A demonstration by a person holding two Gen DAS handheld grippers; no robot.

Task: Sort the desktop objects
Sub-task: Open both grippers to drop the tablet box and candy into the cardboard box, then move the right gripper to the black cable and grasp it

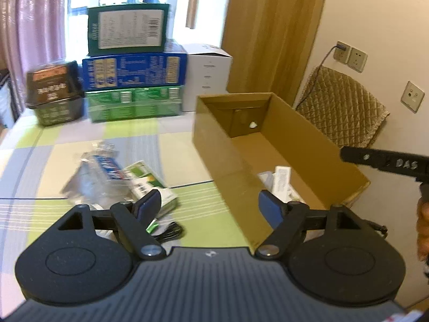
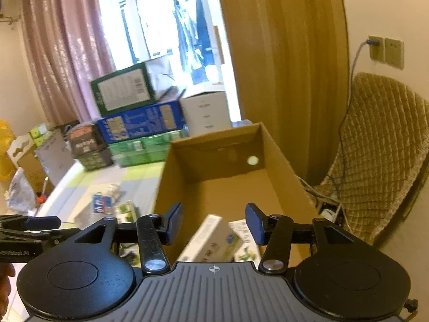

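- A long open cardboard box (image 1: 268, 145) lies on a tabletop (image 1: 53, 161) covered in a green, white and grey checked cloth. Its near wall rises between the loose items and the box floor.
- Inside the box, at the near end, lie white packets (image 2: 211, 238); one shows green print.
- Left of the box, loose on the cloth, sit a crumpled clear plastic bag with blue print (image 1: 99, 171), a green-and-white carton (image 1: 150, 187) touching it, and a black coiled cable (image 1: 169, 232) just beside the carton.
- At the far edge stands a stack of cartons: a green pack at the bottom, a blue box (image 1: 134, 71) on it, a dark green box on top. A white box (image 1: 207, 72) stands to its right and a dark basket (image 1: 55, 96) to its left.
- Beyond the box, a chair draped in a quilted tan cover (image 2: 375, 155) stands against the wall, below wall sockets with a plugged-in cable.
- The left hand-held gripper (image 1: 211, 209) hangs over the box's near left wall, its blue pads spread wide with nothing between them.
- The right hand-held gripper (image 2: 214, 224) hangs above the near end of the box, over the white packets, its pads also apart and holding nothing.
- A little of a hand shows at the edge of each view.
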